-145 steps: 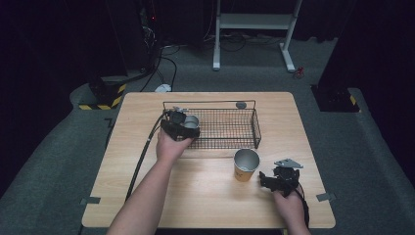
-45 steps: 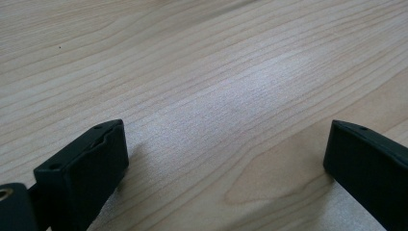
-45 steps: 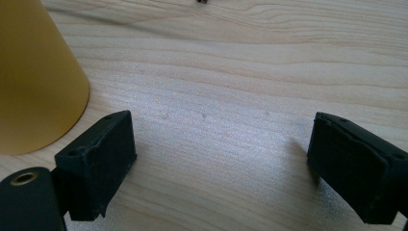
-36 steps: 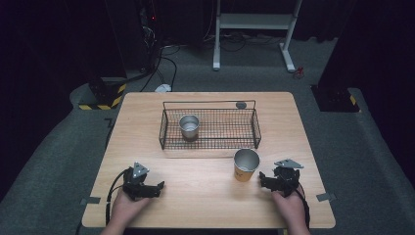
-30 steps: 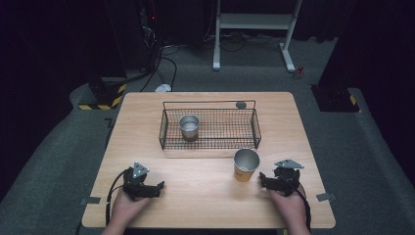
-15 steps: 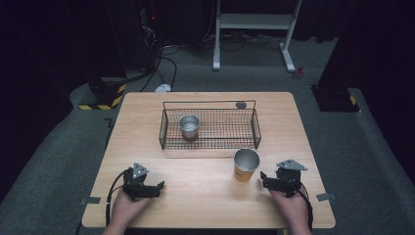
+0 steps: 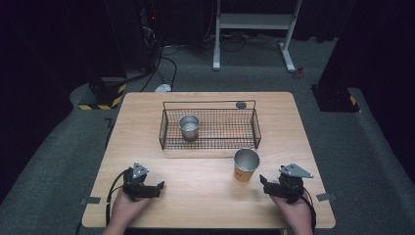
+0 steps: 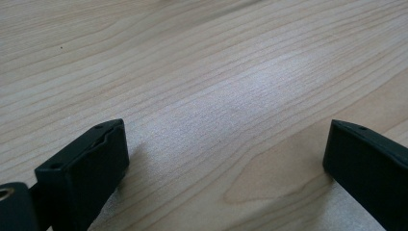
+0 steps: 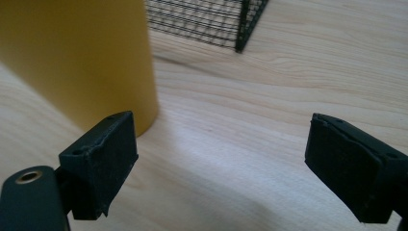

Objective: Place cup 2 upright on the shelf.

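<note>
Looking down from the high view, the light wooden table carries a black wire basket near its middle, and a small grey metal cup stands upright inside the basket's left part. Just in front of the basket's right end, outside it, stands an upright yellow paper cup with a silvery inside. The left gripper rests low on the table's near left part, held by a hand, its jaws pointing toward the table's middle and well apart from both cups. The right gripper sits at the near right, also in a hand, its jaws pointing left toward the yellow paper cup and near it, with a gap of bare wood between them. A small dark round disc lies on the table just behind the basket's far rim. In the left gripper view, the two black jaws stand wide apart over bare wood grain, with nothing between them. In the right gripper view, the jaws also stand wide with nothing held; the yellow paper cup rises at the upper left, just beyond the left jaw rather than between the two, and a corner of the black wire basket shows behind it on the table.
</note>
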`<control>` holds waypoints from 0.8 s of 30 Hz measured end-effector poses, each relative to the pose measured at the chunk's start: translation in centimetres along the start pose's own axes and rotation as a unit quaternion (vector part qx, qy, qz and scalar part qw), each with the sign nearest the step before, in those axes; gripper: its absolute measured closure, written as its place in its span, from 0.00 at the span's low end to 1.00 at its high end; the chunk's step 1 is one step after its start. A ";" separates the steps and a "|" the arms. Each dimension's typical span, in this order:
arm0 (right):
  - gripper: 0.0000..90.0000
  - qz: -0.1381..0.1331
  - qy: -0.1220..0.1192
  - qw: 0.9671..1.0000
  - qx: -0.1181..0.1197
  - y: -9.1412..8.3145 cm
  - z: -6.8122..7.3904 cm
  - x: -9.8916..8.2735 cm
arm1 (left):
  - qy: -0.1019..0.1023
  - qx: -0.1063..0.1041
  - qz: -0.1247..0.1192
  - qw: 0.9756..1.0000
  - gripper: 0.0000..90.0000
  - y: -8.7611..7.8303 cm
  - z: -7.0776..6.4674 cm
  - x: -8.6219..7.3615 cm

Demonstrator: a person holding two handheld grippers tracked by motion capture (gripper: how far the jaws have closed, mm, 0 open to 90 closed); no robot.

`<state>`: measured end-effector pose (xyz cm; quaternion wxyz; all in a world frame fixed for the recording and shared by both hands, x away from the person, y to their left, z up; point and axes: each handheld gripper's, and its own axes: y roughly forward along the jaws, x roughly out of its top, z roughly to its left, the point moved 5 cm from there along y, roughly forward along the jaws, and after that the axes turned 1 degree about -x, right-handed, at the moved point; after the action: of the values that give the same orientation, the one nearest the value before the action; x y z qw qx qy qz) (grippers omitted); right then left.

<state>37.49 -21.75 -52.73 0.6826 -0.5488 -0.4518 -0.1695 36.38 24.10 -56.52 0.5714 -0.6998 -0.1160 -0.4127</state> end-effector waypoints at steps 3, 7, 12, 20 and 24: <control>0.12 -0.009 -0.003 1.000 0.015 -0.6 0.8 0.2 | 0.000 0.000 0.000 1.000 0.03 0.0 0.0 0.0; 0.11 -0.022 -0.016 0.999 0.032 -1.1 1.9 0.5 | 0.000 0.000 0.000 1.000 0.03 0.0 0.0 0.0; 0.11 -0.035 -0.026 0.998 0.052 -1.2 3.0 0.9 | 0.000 0.000 0.000 1.000 0.03 0.0 0.0 0.0; 0.11 -0.032 -0.041 0.997 0.060 -1.3 3.8 1.3 | 0.001 0.000 0.002 1.000 0.02 0.0 0.0 0.0; 0.11 -0.027 -0.044 0.997 0.064 -1.1 4.1 1.6 | 0.002 -0.001 0.003 1.000 0.02 0.0 0.0 0.0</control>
<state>35.77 -17.96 -50.81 0.6907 -0.4987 -0.5061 -0.1343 36.36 24.09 -56.51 0.5723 -0.6995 -0.1125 -0.4130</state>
